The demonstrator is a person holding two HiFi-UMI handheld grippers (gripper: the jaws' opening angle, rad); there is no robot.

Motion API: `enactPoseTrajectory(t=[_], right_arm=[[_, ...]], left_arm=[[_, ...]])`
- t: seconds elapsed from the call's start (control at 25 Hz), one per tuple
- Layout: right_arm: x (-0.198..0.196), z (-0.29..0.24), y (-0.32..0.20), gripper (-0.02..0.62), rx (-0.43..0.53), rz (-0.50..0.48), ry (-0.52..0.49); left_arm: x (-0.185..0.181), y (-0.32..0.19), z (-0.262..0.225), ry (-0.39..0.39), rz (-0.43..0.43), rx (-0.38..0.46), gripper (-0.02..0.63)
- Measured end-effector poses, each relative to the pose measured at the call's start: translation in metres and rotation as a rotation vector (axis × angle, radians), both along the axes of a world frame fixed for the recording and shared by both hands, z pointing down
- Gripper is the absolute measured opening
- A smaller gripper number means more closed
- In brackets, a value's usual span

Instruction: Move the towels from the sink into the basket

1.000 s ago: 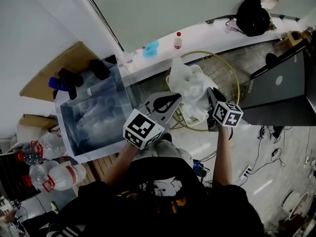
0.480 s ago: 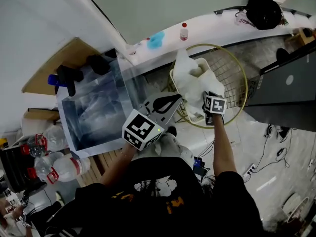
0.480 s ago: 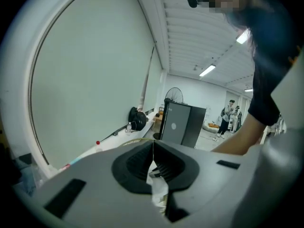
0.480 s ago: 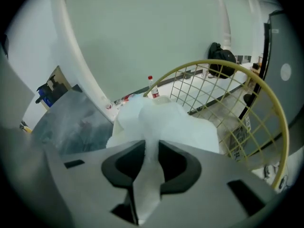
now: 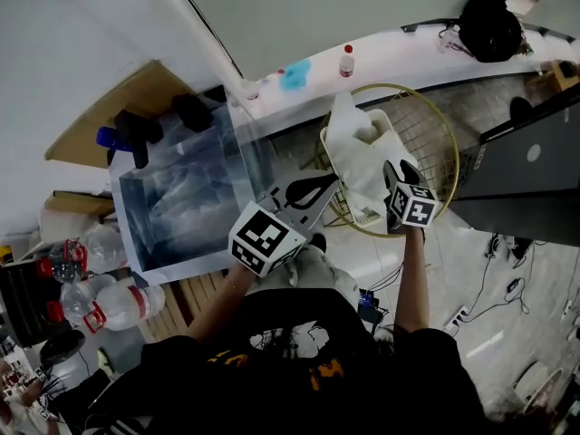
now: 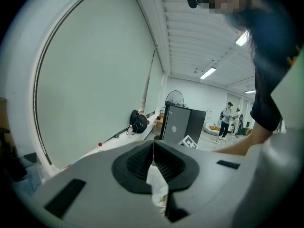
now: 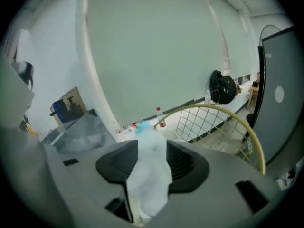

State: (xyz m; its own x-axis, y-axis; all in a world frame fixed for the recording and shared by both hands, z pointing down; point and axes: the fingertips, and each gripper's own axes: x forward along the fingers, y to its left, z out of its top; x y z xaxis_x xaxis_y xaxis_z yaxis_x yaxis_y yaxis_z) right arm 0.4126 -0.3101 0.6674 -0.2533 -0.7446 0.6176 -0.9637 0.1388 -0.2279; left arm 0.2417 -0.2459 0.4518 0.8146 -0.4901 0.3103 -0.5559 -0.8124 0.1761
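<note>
Towel [image 5: 359, 152] sits loose between the jaws of our right gripper [image 5: 391, 167], just opening, which has sunk toward the basket [image 7: 209, 107] ahead; our left gripper [image 5: 328, 182] stays pinched together

Basket [image 5: 428, 130] near rim behind towel [image 5: 358, 155] and right claw [image 5: 392, 170].

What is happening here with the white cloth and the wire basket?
A person works with a gripper in each hand. The right gripper has a white towel between its jaws over the yellow wire basket; the jaws have just been opening, so it seems to be letting go. The left gripper, jaws together, is beside it.
</note>
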Motion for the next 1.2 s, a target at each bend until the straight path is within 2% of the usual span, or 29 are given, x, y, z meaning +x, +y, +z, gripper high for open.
enactPoseTrajectory(t=[0.32, 0.56, 0.84, 1.2], right_arm=[[-0.053, -0.115, 0.039, 0.150, 0.202, -0.056, -0.058], [-0.128, -0.179, 0.074, 0.149, 0.317, -0.139, -0.079], [-0.226, -0.223, 0.134, 0.144, 0.399, -0.241, -0.094], [-0.328, -0.248, 0.216, 0.142, 0.444, -0.330, -0.115]], left_arm=[[-0.045, 0.021, -0.022, 0.036, -0.064, 0.043, 0.008], [-0.110, 0.057, -0.035, 0.064, -0.143, 0.064, 0.008], [-0.193, 0.121, -0.043, 0.087, -0.215, 0.090, 0.008], [-0.297, 0.207, -0.045, 0.110, -0.317, 0.109, 0.008]])
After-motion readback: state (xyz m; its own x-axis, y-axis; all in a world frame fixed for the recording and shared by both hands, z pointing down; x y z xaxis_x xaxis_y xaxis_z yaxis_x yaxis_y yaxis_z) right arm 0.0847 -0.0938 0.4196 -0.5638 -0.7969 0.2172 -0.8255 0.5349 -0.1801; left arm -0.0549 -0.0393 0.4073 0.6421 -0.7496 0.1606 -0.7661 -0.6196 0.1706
